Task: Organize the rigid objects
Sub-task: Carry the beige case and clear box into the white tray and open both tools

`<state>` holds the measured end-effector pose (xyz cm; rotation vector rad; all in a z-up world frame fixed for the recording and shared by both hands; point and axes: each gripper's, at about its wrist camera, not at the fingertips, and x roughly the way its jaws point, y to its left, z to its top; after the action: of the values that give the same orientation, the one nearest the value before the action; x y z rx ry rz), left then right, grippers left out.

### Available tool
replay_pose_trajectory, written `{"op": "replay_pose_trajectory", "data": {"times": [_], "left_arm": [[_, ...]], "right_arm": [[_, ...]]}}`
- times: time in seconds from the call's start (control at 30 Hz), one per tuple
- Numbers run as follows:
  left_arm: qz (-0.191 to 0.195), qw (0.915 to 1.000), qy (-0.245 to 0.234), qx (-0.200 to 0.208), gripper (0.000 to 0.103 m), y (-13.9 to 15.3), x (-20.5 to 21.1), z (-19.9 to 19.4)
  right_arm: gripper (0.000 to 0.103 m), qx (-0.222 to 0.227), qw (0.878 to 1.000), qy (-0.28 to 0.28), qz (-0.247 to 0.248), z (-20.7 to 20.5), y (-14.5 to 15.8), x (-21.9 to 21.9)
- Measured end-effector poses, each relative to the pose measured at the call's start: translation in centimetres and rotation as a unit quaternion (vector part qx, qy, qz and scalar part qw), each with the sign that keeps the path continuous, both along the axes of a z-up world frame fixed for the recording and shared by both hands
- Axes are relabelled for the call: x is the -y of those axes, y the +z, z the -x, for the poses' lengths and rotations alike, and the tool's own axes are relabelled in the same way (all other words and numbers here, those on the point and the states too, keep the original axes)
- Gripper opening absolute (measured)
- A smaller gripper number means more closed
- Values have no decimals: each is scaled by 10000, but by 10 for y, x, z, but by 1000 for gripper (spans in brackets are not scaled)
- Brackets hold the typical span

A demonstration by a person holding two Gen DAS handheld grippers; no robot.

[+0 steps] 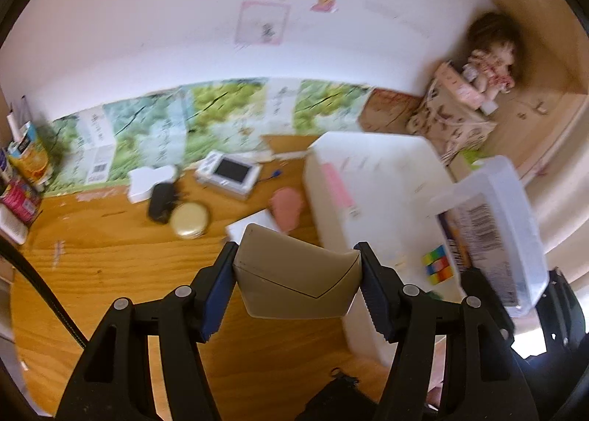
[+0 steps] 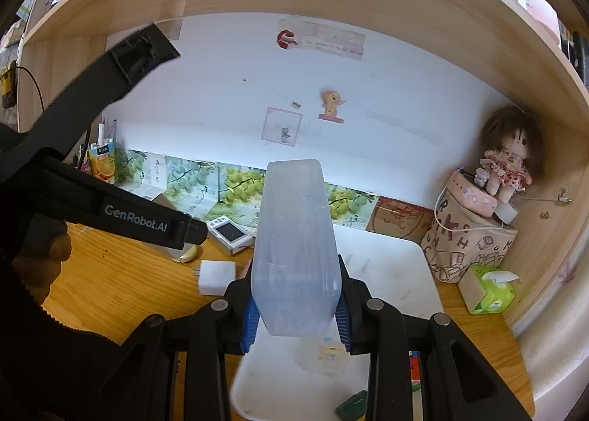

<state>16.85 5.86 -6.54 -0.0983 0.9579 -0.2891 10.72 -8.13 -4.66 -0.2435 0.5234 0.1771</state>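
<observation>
Left tool (image 1: 296, 283): we grip a beige case (image 1: 294, 273) above the wooden tabletop (image 1: 110, 255), beside the white bin (image 1: 371, 178).
Right tool (image 2: 296, 314): we clamp a translucent plastic box (image 2: 294, 248) over that bin (image 2: 390, 273).

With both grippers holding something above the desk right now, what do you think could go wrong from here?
1. The left gripper pinches the beige case only by its narrow sides; it might slip and drop onto the wooden desk.
2. The right gripper clamps the translucent plastic box at its near end, most of it projecting ahead; it may tilt or twist out.
3. Both loads hang close over the white bin, so they might knock together.
</observation>
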Motion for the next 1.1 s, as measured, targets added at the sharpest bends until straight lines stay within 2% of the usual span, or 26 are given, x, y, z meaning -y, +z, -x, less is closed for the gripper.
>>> {"op": "replay_pose_trajectory", "data": {"times": [0.3,0.5,1.1], "left_arm": [[408,9980,-49,483,67,6,36,13],[652,9966,-3,495,67,1,63,21],[887,9942,-108,601,67,-3,120,25]], "right_arm": [[34,-10,9999,35,94,-8,0,38],[34,-117,9998,31,179,-16,-4,64],[34,-336,9987,67,381,-26,-13,118]]}}
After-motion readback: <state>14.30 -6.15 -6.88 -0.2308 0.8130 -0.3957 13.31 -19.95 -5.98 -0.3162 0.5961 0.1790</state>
